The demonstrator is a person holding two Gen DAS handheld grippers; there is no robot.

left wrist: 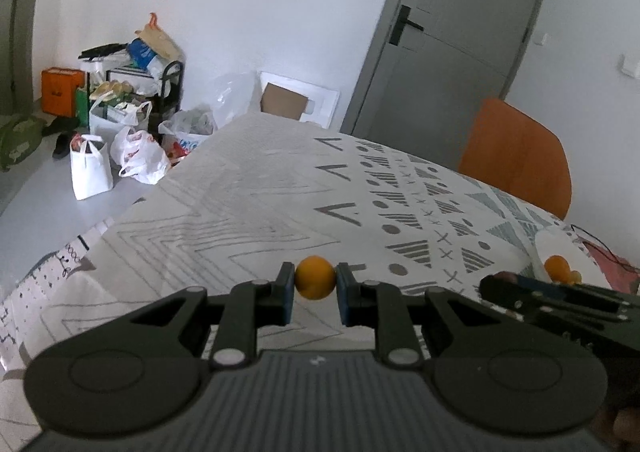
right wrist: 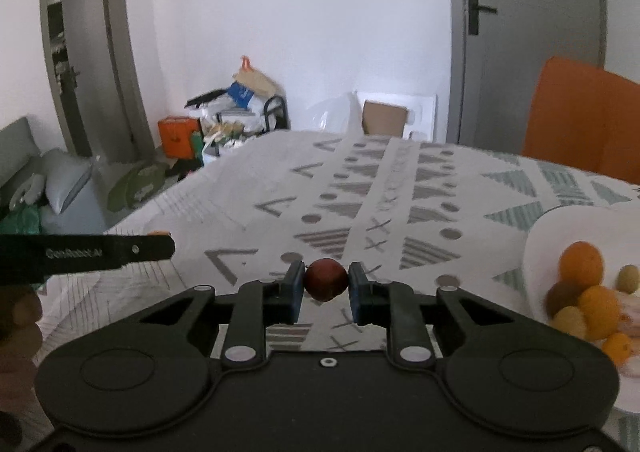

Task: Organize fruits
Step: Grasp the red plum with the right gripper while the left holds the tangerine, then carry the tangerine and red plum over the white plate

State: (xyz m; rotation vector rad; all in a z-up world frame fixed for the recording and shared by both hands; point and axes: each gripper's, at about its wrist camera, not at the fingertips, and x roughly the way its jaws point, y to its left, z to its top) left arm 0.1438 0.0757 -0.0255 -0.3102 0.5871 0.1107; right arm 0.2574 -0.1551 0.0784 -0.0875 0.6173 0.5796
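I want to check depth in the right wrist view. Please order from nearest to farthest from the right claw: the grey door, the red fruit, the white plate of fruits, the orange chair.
1. Red fruit: gripped in the right claw.
2. White plate: on the table, at right.
3. Orange chair: behind the table, right.
4. Grey door: back wall.

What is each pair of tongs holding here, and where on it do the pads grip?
The left tongs pinch a small orange fruit across its two opposite sides. The right tongs pinch a small dark red fruit the same way.
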